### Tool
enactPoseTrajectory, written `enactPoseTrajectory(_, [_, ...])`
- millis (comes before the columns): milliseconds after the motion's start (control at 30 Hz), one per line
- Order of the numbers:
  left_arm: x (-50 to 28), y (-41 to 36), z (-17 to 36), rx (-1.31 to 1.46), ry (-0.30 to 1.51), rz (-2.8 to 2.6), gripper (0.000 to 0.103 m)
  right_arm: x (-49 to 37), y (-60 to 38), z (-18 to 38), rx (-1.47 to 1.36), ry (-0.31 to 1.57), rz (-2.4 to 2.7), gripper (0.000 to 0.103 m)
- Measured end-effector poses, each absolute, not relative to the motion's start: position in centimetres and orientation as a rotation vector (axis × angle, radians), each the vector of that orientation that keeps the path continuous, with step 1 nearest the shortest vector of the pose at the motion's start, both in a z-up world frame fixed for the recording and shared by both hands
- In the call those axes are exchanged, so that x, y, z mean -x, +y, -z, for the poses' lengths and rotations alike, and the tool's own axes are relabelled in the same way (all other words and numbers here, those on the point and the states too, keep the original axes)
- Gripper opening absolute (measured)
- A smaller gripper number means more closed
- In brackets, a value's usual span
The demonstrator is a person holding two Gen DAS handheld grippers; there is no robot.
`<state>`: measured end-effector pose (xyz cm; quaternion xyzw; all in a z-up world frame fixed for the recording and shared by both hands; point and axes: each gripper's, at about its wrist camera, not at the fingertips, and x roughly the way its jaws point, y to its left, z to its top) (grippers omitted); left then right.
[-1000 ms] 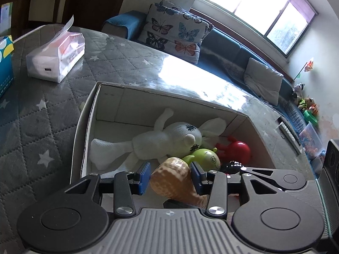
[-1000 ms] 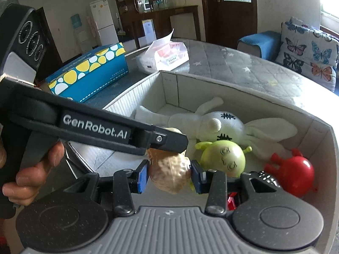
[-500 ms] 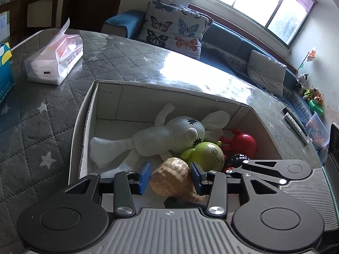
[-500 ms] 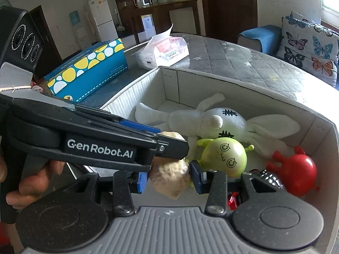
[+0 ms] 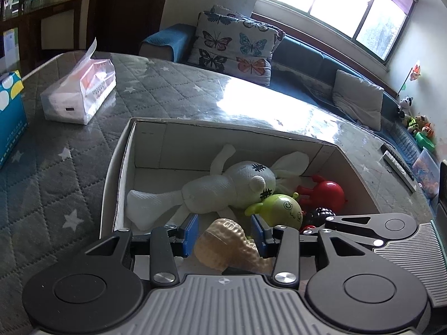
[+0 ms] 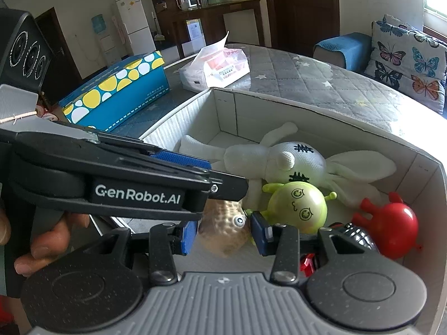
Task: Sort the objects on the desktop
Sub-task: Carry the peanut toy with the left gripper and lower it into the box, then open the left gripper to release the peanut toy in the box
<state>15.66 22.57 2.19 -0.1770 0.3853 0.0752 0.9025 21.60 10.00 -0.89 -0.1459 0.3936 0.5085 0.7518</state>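
A tan peanut toy (image 5: 229,245) hangs over the near end of the white cardboard box (image 5: 148,145). Both grippers straddle it. My left gripper (image 5: 225,230) has its blue pads spread with gaps beside the toy, so it is open. My right gripper (image 6: 223,231) stands around the same peanut toy (image 6: 226,231), its pads close at the sides; contact is unclear. The left gripper's arm (image 6: 125,184) crosses the right wrist view. In the box lie a white plush rabbit (image 5: 223,184), a green round toy (image 5: 279,209), a red toy (image 5: 327,195) and a black toy (image 5: 321,213).
A tissue pack (image 5: 81,95) and a blue dotted box (image 5: 11,117) stand on the grey quilted table at the left. A blue sofa with butterfly pillows (image 5: 234,47) lies beyond the table. A remote (image 5: 396,164) sits near the right edge.
The left gripper's pads have spread apart from the peanut toy. The toy has turned a little in the right wrist view. Both grippers have drawn back slightly over the box.
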Motion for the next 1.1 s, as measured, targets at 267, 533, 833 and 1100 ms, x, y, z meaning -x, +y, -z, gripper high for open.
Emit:
enactPoseTrajectory(267, [-15.3,22.5,-2.5,0.365,0.788,-0.161,0.045,-21.5,9.9,0.8,0.309,0.857,-1.116,0.042])
enactPoseTrajectory(533, [-14.7,22.3,-2.9,0.358,0.775,-0.172,0.045,-20.8,9.2,-0.1,0.285,0.830,-1.118,0.050])
enactPoseTrajectory(833, [-13.1,21.3,-4.1,0.317,0.748,-0.192,0.044,-19.5,7.7,-0.9,0.254,0.795,-1.101,0.057])
enactPoseTrajectory(1100, [-11.9,19.9,-4.6,0.281,0.742,-0.196,0.044,-18.9,5.9,-1.7,0.225,0.764,-1.076,0.060])
